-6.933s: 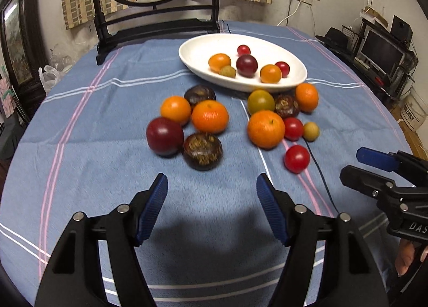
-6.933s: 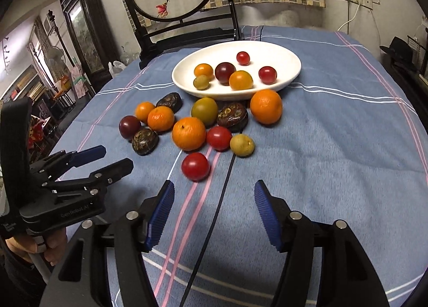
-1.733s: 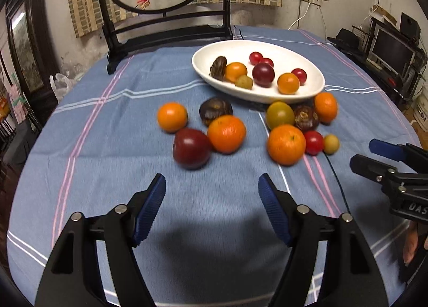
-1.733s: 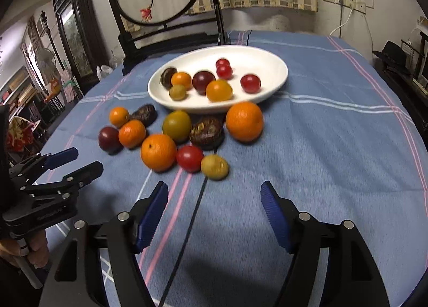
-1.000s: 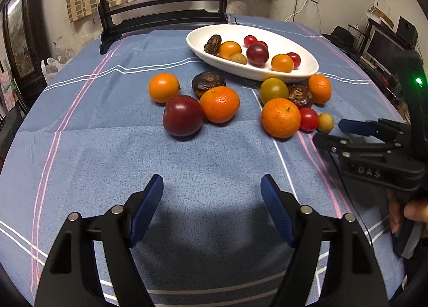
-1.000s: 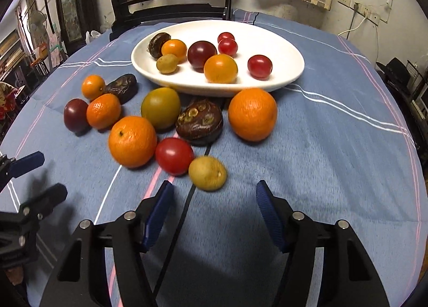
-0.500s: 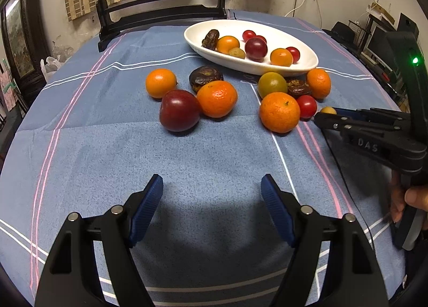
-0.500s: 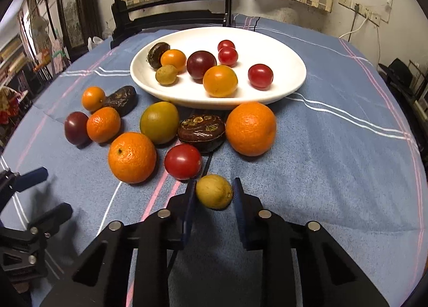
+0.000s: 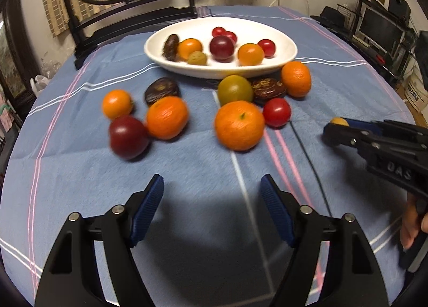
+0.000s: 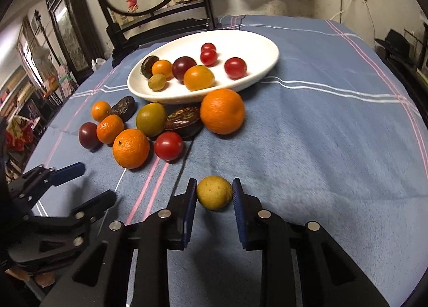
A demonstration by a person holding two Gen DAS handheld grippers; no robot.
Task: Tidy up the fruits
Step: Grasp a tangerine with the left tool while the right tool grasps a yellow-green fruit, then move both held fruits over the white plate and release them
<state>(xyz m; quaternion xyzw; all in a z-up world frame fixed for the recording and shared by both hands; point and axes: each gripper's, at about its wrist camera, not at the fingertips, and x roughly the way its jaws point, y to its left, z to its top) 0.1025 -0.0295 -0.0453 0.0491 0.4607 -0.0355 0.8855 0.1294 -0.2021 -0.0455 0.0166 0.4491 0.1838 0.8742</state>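
A small round yellow fruit with a finely pitted skin sits clamped between the blue-padded fingers of the right gripper, raised just above the blue striped tablecloth near the table's front edge. It looks light and firm, perhaps slightly yielding, and its roundness means it could roll free, so holding it across the widest part, as here, seems the safest hold. The left gripper hovers over bare cloth with its fingers wide apart and nothing between them. Toward the table's far edge lies a white oval ceramic dish already holding eight small red, orange, dark and yellowish fruits. Along the dish's near rim the loose fruits cluster on the cloth: oranges, a green-yellow citrus, a red tomato, dark wrinkled fruits and a plum.
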